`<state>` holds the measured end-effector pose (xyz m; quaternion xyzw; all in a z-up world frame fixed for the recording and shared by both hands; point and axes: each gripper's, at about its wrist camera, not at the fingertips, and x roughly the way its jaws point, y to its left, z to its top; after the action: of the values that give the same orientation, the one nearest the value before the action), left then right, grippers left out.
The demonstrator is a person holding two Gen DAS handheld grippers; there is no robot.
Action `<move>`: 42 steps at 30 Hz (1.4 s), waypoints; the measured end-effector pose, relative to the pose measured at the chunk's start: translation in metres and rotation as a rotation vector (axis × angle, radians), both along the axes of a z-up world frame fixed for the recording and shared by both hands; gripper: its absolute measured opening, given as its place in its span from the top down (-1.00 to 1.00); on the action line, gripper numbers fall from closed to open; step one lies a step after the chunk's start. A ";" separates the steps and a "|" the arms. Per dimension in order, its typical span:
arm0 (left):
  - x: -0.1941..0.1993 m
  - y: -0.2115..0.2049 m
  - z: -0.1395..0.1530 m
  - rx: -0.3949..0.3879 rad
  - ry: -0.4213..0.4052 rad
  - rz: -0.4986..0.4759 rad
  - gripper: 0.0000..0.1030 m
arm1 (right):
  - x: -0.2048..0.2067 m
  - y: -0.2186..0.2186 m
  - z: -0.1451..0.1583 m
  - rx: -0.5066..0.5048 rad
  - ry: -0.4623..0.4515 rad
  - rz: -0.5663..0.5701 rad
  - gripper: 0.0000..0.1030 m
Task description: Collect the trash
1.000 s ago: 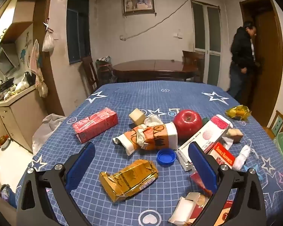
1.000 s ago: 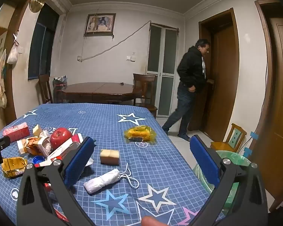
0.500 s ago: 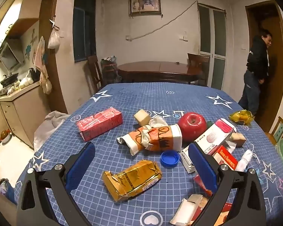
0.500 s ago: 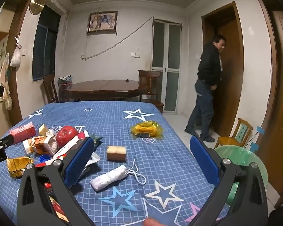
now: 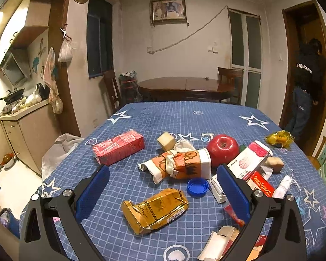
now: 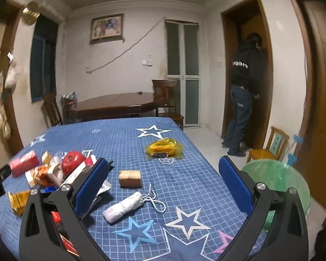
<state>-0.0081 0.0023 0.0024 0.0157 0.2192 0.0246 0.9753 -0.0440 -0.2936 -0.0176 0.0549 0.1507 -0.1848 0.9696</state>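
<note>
Trash lies on a blue star-print tablecloth point(image 5: 184, 117). In the left wrist view my left gripper point(image 5: 163, 193) is open and empty above a crumpled gold wrapper point(image 5: 155, 209), with a blue bottle cap point(image 5: 197, 187), an orange paper cup point(image 5: 180, 165), a pink carton point(image 5: 118, 146) and a red apple point(image 5: 222, 149) beyond. In the right wrist view my right gripper point(image 6: 163, 184) is open and empty above a rolled white mask point(image 6: 123, 206), a sponge cube point(image 6: 130, 178) and a yellow wrapper point(image 6: 164, 148). A green bin point(image 6: 278, 180) stands off the table's right edge.
A white-and-red carton point(image 5: 247, 163), a red cigarette box point(image 5: 261, 187) and an open white box point(image 5: 219, 241) lie at the right. A person point(image 6: 243, 93) stands in the far doorway. A wooden table point(image 6: 117, 105) and chairs stand behind. A small chair point(image 6: 271, 145) is by the bin.
Both grippers have tilted up slightly, shifting the views, and stay open. The person has walked right and turned into the doorway. Objects on the table have not moved.
</note>
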 end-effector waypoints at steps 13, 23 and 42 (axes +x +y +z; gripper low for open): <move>-0.008 -0.002 0.001 0.014 0.011 -0.018 -0.92 | 0.003 -0.013 -0.009 0.168 0.039 0.114 -0.90; -0.014 -0.021 -0.008 0.095 -0.012 -0.073 -0.92 | -0.007 0.007 -0.005 0.107 0.032 0.152 -0.90; -0.019 0.017 -0.019 0.064 0.022 0.039 -0.92 | -0.008 0.018 -0.017 0.011 0.068 0.200 -0.90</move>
<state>-0.0276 0.0196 -0.0163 0.0428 0.2291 0.0505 0.9711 -0.0517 -0.2753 -0.0350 0.0387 0.1893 -0.0881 0.9772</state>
